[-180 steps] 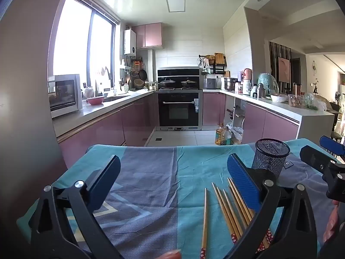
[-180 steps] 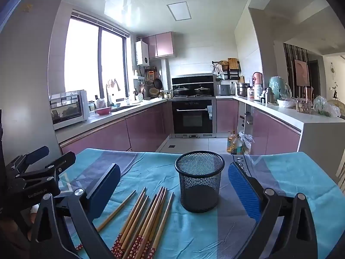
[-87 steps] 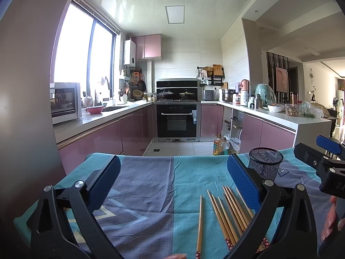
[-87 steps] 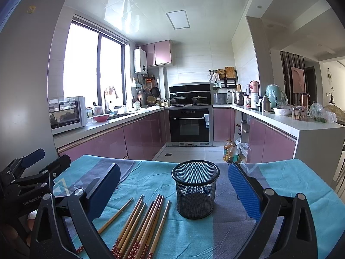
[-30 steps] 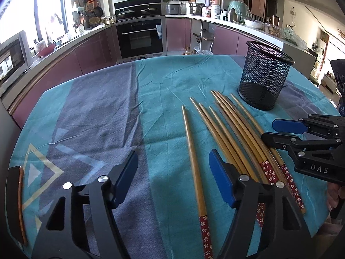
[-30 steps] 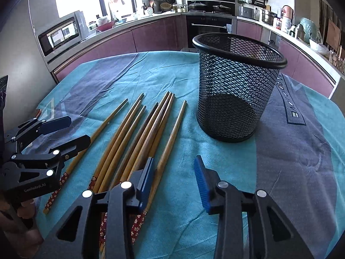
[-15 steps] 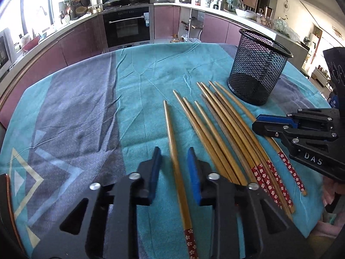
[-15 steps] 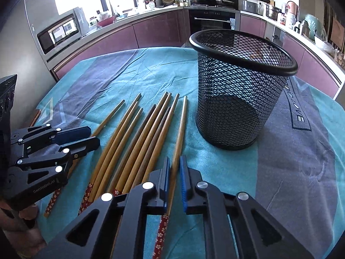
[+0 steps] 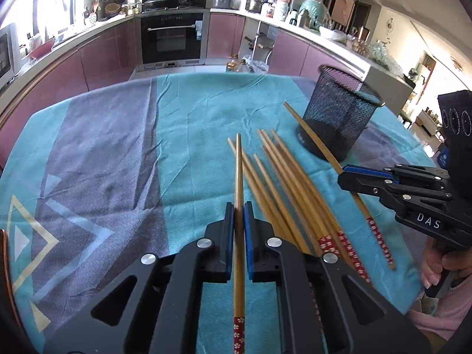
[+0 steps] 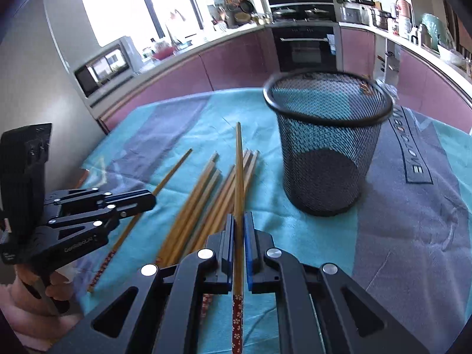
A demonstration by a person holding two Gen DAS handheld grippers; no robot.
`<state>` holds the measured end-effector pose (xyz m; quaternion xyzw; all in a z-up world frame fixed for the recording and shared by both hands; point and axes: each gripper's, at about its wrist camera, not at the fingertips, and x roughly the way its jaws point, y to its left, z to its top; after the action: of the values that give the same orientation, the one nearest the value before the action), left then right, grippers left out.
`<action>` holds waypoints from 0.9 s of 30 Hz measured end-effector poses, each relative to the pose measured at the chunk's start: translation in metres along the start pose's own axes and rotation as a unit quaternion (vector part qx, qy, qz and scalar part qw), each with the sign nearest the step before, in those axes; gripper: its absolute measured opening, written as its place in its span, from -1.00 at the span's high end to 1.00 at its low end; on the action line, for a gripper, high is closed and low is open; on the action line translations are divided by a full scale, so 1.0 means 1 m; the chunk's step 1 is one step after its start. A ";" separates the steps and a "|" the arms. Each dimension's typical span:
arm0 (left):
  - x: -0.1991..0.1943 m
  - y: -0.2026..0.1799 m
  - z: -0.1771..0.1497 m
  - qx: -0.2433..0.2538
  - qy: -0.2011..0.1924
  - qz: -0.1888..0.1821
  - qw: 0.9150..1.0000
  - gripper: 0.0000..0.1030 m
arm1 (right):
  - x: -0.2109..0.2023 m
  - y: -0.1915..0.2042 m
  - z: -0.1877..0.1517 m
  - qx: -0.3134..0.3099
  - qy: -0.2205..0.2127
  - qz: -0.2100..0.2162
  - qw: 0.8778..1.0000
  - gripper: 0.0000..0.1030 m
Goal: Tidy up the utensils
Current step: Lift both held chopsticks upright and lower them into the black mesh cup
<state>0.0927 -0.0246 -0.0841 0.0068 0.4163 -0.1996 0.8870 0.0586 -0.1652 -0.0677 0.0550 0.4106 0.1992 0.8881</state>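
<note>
Left gripper [image 9: 239, 211] clamped on one chopstick [image 9: 239, 177], blue pads pinching its shaft; right gripper [image 10: 239, 221] clamped on a second chopstick [image 10: 239, 171], tip raised off the cloth; remaining chopsticks [image 9: 283, 183] lie loose on the teal tablecloth [image 9: 188, 112] between the two grippers; black mesh cup [image 10: 327, 147] stands upright just beside them, nothing visible inside.

- We see the mesh basket [image 10: 324, 147] rim blurred in the right wrist view.
- The held chopstick [image 9: 239, 309] is cut off at the bottom edge.
</note>
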 end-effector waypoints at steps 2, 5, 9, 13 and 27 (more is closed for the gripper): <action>-0.011 -0.001 0.006 0.001 -0.008 -0.021 1.000 0.86 | -0.010 0.003 0.003 -0.008 -0.015 0.009 1.000 0.89; -0.030 -0.005 0.016 0.009 -0.028 -0.041 0.999 0.86 | -0.027 0.005 0.009 -0.013 -0.040 0.023 0.999 0.89; -0.057 -0.011 0.028 0.016 -0.055 -0.075 0.996 0.86 | -0.051 0.006 0.017 -0.016 -0.076 0.029 0.997 0.89; -0.080 -0.014 0.042 0.017 -0.081 -0.109 0.991 0.86 | -0.071 0.003 0.025 -0.016 -0.105 0.028 0.994 0.89; -0.107 -0.040 0.126 0.011 -0.160 -0.170 0.972 0.86 | -0.111 -0.021 0.077 -0.015 -0.194 0.001 0.981 0.89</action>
<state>0.1095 -0.0460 0.0835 -0.0866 0.2614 -0.3503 0.8953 0.0584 -0.2238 0.0563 0.0800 0.2274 0.1917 0.9514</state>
